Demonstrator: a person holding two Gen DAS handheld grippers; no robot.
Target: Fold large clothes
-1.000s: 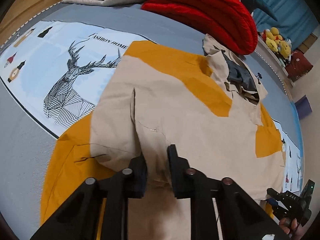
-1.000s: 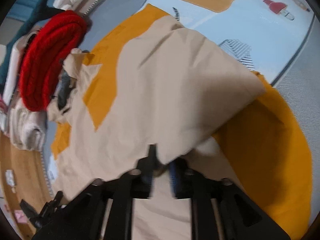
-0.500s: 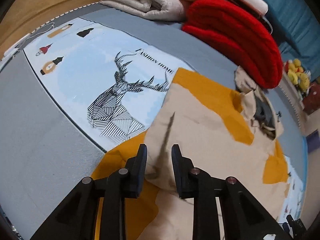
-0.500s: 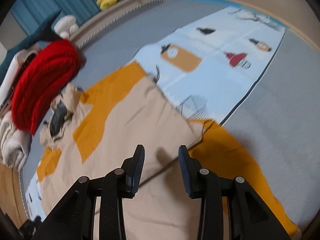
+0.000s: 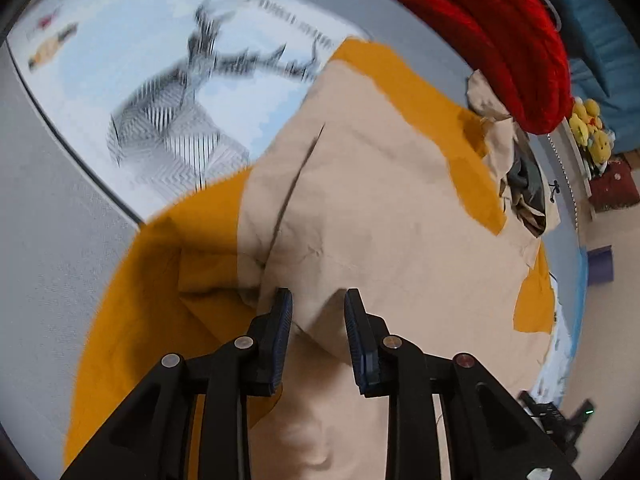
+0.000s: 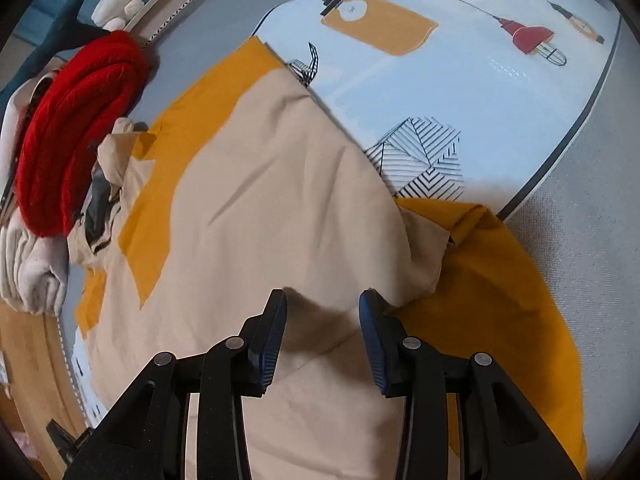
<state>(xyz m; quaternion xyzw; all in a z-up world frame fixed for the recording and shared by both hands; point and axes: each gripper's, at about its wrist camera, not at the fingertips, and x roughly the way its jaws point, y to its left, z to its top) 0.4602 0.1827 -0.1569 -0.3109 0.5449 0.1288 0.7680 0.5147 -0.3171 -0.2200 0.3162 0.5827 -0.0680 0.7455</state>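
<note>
A large beige jacket (image 5: 380, 220) with mustard panels lies spread on the bed, its lower part folded up over the body. The fold's edge lies under my left gripper (image 5: 318, 312), which is open; beige cloth shows between the pads, which do not press on it. In the right wrist view the same jacket (image 6: 260, 200) runs away from my right gripper (image 6: 324, 316). That gripper is also open, hanging just above the folded beige edge beside a mustard panel (image 6: 500, 320). The hood (image 5: 520, 176) lies crumpled at the far end.
The bed cover (image 5: 168, 120) has a deer print and a grey border (image 6: 592, 240). A rolled red knit blanket (image 5: 500, 32) and a folded cream blanket (image 6: 28, 272) lie past the hood. Yellow plush toys (image 5: 592, 132) sit beyond the bed's edge.
Both grippers were shut on the jacket's beige edge a second ago and have let go. The fold now lies flat, and both jaws stand apart above it.
</note>
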